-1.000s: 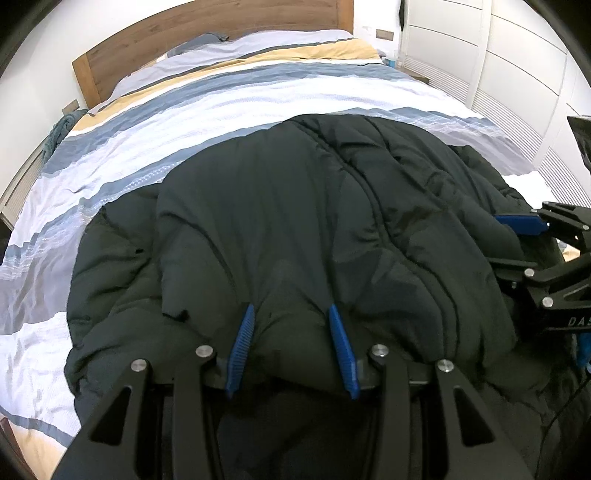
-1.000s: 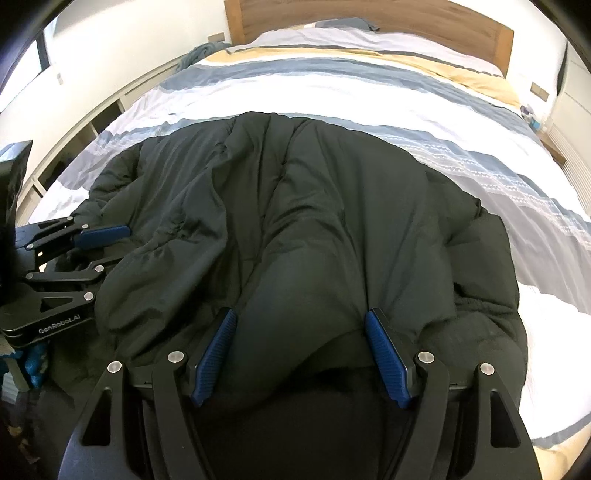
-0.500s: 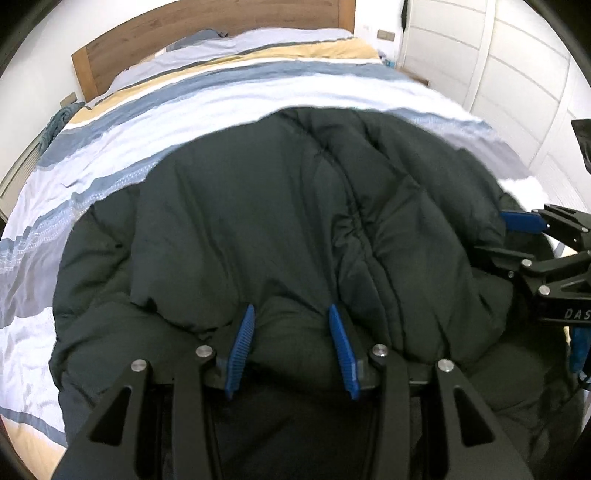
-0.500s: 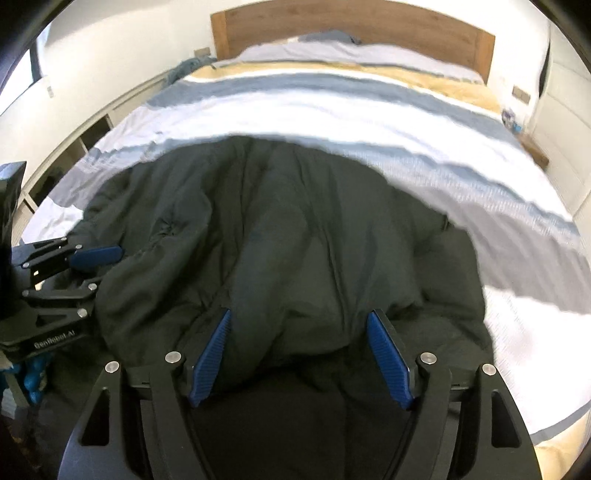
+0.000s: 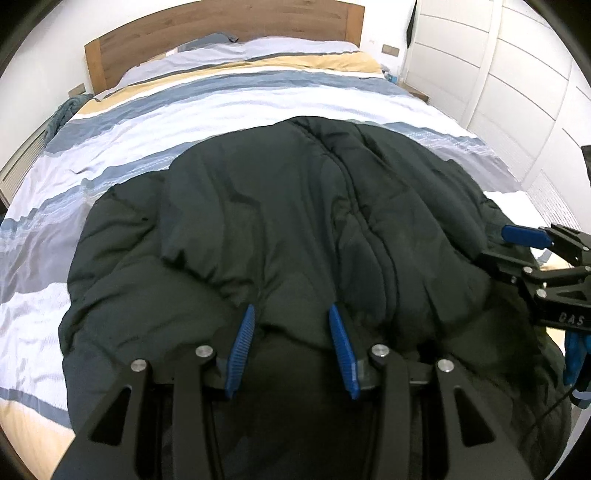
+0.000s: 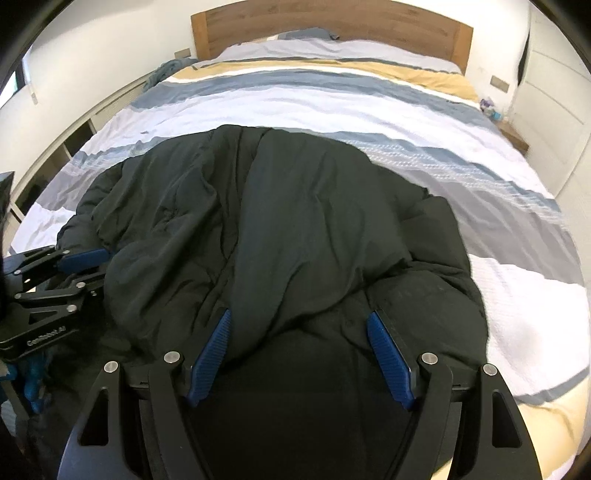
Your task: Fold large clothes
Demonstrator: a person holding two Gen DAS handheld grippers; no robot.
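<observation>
Two tools [image 5: 291, 314] [image 6: 299, 321] low against jacket [image 5: 295, 221]

Striped bed [image 5: 258, 99], wooden headboard [image 5: 221, 33], white wardrobe [image 5: 517, 85]

Black puffer jacket [image 5: 295, 229], quilted, plain. Striped duvet [image 5: 221, 103] in white, pale grey, slate blue and mustard yellow bands. Warm brown wooden headboard [image 5: 221, 33]. White panelled wardrobe doors [image 5: 498, 81]. Black left gripper [image 5: 291, 321] and black right gripper [image 6: 299, 328], each with ribbed bright blue pads [image 5: 242, 343]. Teal cloth [image 5: 62, 114] beside the bed.
</observation>
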